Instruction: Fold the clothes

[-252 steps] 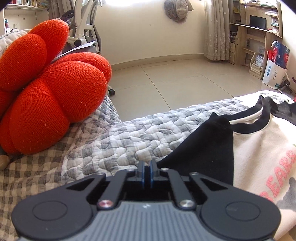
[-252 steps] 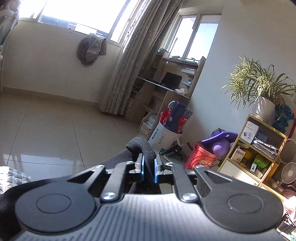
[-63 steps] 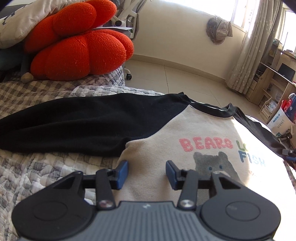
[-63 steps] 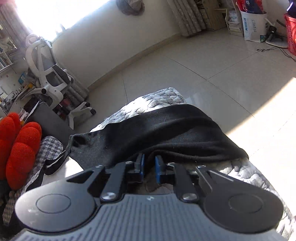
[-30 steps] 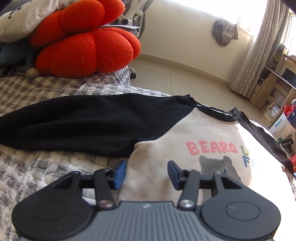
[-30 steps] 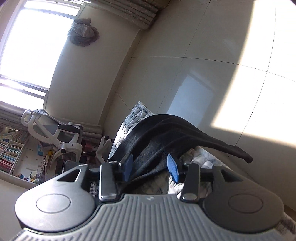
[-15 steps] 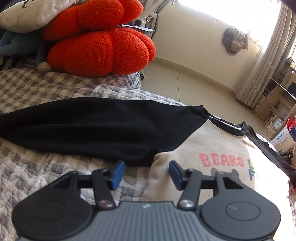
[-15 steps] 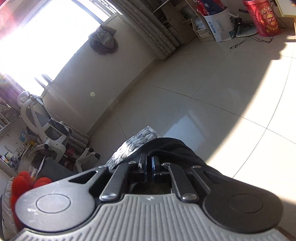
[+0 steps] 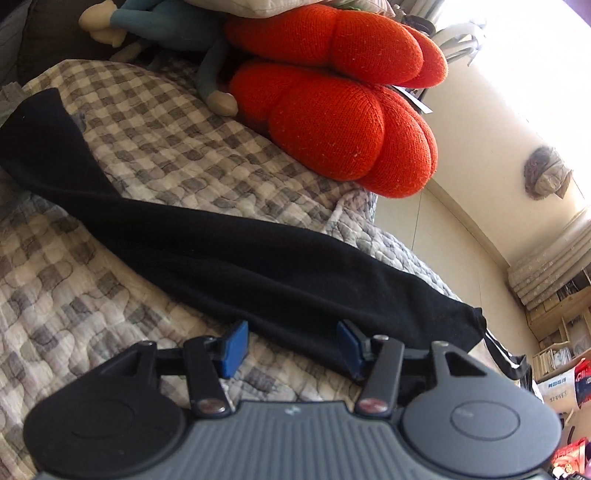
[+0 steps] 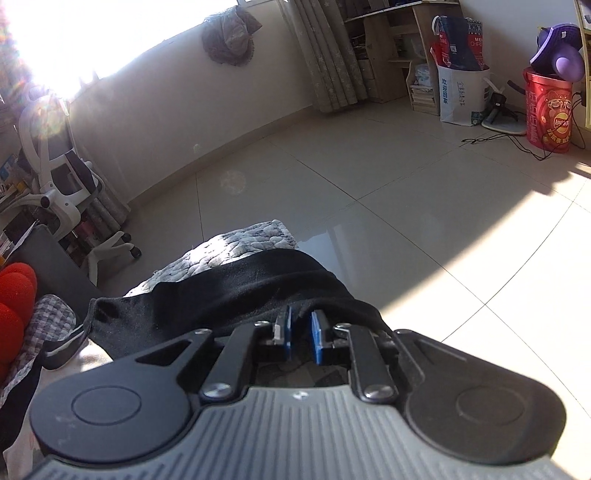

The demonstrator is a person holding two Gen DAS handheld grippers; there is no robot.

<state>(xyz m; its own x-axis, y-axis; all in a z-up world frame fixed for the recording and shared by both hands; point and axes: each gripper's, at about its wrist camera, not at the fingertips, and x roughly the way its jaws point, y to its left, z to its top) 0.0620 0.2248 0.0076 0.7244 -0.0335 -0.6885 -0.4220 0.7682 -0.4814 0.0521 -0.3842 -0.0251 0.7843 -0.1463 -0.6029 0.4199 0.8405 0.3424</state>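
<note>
The shirt's long black left sleeve lies stretched flat across the quilted bedcover, cuff at the far left. My left gripper is open just above the sleeve's near edge, close to the shoulder, with nothing between its blue pads. In the right wrist view the other black sleeve is bunched at the bed's corner and drapes over my right gripper, which is shut on a fold of it. A strip of the black-and-white collar shows at the lower left.
A big red knitted cushion and a blue plush toy sit at the head of the bed. Beyond the bed corner lies tiled floor, with a white office chair, a paper bag and a red tub.
My left gripper swung left from the cream chest to the black sleeve, staying open. My right gripper went from open a second ago to shut on the other sleeve and has tilted up.
</note>
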